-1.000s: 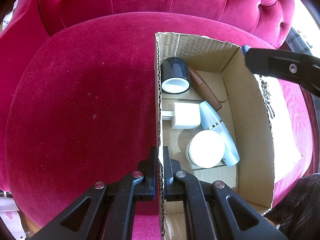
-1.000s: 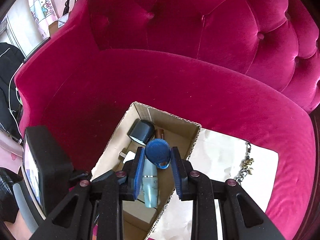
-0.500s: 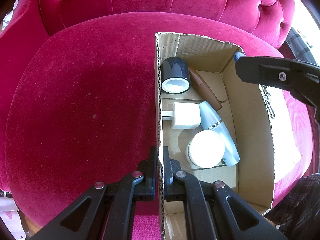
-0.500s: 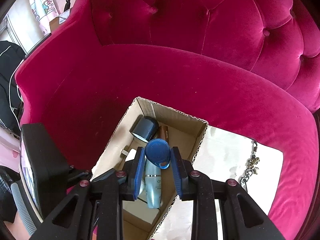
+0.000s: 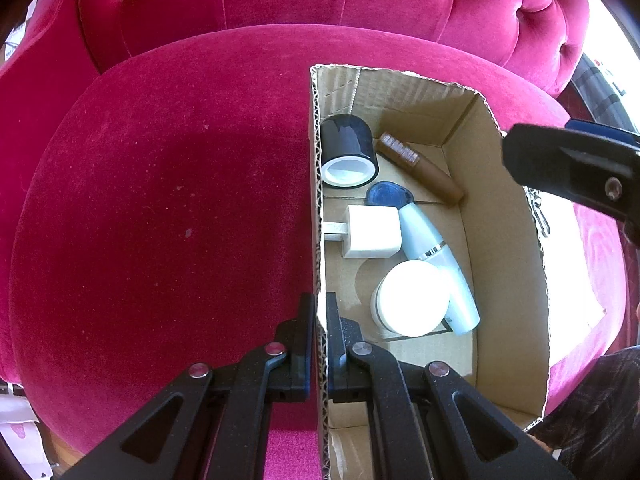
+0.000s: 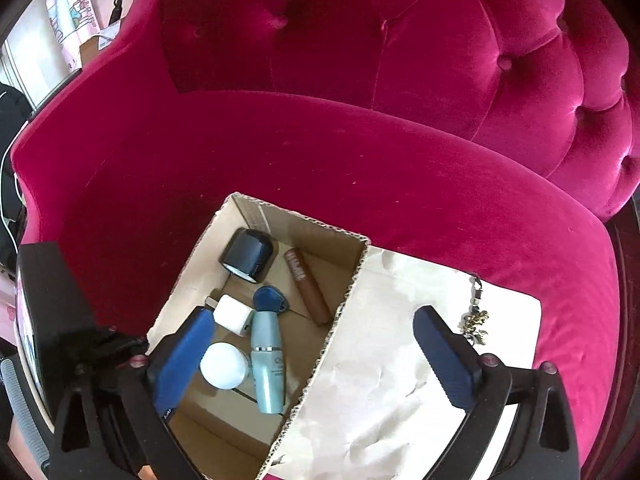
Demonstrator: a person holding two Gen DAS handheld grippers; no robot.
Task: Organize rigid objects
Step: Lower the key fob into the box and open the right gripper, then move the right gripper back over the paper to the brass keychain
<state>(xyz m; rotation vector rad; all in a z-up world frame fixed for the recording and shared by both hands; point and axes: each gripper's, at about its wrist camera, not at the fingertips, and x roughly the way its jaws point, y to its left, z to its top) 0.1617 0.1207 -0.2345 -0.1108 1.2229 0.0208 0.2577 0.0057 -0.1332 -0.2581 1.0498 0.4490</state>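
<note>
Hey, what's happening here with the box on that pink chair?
A person is sorting small items into a cardboard box on the chair seat. The left gripper is clamped shut on the box's side wall, steadying it. The right gripper has just been opening, with nothing between its jaws; the blue tag it carried lies inside, beside the white adapter and pale blue bottle. A keychain waits outside on paper.

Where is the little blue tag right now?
In both wrist views, the blue tag lies inside the cardboard box, between the black cap and the pale blue bottle.
</note>
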